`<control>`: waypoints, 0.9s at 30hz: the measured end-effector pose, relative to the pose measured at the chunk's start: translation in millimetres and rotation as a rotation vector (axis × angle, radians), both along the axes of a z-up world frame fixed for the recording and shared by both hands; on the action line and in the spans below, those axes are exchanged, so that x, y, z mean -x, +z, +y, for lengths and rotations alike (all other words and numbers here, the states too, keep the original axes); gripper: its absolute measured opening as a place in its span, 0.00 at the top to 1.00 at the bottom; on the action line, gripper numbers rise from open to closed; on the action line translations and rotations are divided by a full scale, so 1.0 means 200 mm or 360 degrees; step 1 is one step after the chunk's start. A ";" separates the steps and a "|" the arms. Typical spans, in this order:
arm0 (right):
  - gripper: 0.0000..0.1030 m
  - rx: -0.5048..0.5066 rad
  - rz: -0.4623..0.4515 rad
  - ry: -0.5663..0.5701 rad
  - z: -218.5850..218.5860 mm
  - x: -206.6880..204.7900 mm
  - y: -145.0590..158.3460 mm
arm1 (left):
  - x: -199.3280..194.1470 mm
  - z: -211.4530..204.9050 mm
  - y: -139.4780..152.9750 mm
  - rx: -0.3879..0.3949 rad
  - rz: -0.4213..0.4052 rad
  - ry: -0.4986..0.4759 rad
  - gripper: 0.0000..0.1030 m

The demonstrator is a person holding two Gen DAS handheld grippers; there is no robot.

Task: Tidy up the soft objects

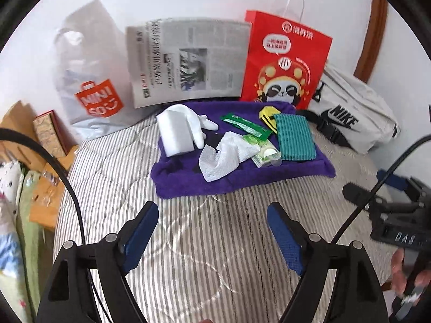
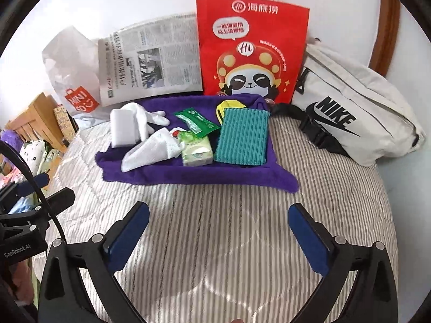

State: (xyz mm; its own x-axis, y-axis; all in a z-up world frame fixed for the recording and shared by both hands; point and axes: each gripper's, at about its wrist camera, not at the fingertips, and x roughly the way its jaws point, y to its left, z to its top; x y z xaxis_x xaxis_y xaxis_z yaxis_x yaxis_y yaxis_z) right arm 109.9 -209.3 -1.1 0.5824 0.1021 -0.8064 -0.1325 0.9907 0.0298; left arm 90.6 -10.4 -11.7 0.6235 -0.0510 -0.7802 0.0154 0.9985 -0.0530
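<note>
Left tongs (image 1: pixel 212 238) gape empty; right tongs (image 2: pixel 218 235) likewise (both angled downward).

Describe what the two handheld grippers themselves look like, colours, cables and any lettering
Both the left gripper and right gripper have black angular frames with silver pivot pins and blue ribbed pads lining the jaws. Thin black cables arc beside them. White "GenRobot.AI" lettering marks the left one's body.

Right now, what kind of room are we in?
Probably a bedroom: a grey-and-white striped quilted bed cover lies underneath, a curved brown wooden headboard stands against the white wall, and a white fabric Nike waist bag rests on the bed.
</note>
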 end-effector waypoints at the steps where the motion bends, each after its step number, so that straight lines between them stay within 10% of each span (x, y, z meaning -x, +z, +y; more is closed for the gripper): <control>1: 0.01 -0.0007 0.0000 -0.0001 0.00 0.02 0.00 | 0.02 0.00 0.01 0.0006 -0.0010 0.0017 0.20; 27: 0.01 0.0032 -0.0097 -0.0064 -0.03 0.39 0.07 | 0.51 -0.06 0.12 0.0039 -0.0201 0.0119 0.17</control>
State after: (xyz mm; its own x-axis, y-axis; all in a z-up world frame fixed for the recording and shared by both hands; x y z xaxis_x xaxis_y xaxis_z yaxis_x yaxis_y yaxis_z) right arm 32.0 -215.1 13.7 0.6337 0.0616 -0.7711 -0.0933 0.9956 0.0029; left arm -10.7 -22.7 11.6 0.7192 -0.0189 -0.6945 -0.0507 0.9955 -0.0796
